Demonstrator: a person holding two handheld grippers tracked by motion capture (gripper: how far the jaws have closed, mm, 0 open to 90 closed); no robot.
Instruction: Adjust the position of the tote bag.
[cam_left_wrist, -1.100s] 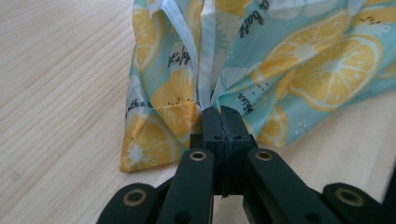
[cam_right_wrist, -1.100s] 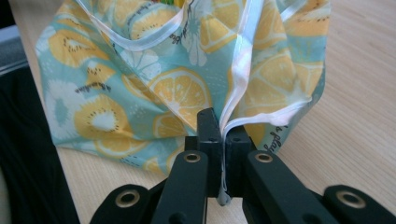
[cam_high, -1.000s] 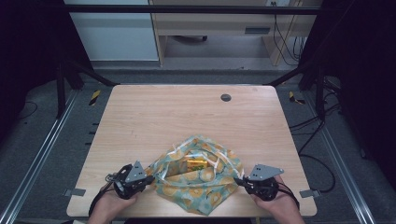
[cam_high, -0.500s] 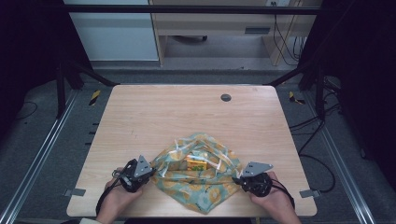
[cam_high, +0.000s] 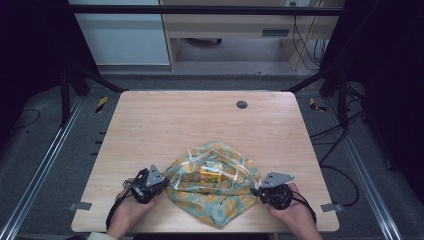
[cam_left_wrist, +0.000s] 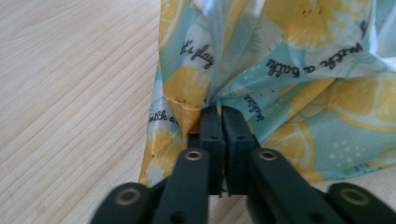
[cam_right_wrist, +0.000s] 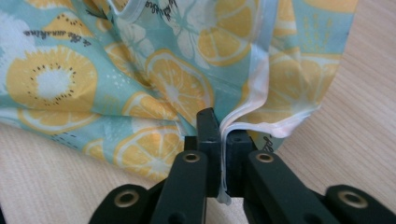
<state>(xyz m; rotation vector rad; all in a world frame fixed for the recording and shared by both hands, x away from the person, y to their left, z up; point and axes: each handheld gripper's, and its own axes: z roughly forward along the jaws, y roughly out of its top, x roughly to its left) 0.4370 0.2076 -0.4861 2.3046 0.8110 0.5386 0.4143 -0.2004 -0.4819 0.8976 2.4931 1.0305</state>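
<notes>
we have a thin printed cloth (cam_high: 212, 192), pale blue with lemon slices and script, lying crumpled at the near edge of the desk (cam_high: 200, 125), between our two hands. it looks light, soft and floppy, so it will sag and bunch wherever it is not held, and we judge the surface a little slick, so a shallow pinch could slide off. the sturdier places to hold look like the hemmed edges and corners, where the fabric is doubled.

the left claw (cam_left_wrist: 219, 122) is closed on a gathered fold at the cloth's left side, its jaws pressed together with fabric puckering out above them. the right claw (cam_right_wrist: 219, 128) is closed on the white-trimmed hem at the right side; a sliver of that hem runs down between the jaws. in the high view, the left claw (cam_high: 159, 183) and the right claw (cam_high: 261, 191) sit at opposite ends of the cloth, touching it.

a small yellow-orange thing (cam_high: 210, 176) sits in the hollow of the cloth; we cannot tell what it is, and the folds hide most of it. how much fabric each claw holds is hidden by the jaws. the near edge of the cloth is blurred.
</notes>
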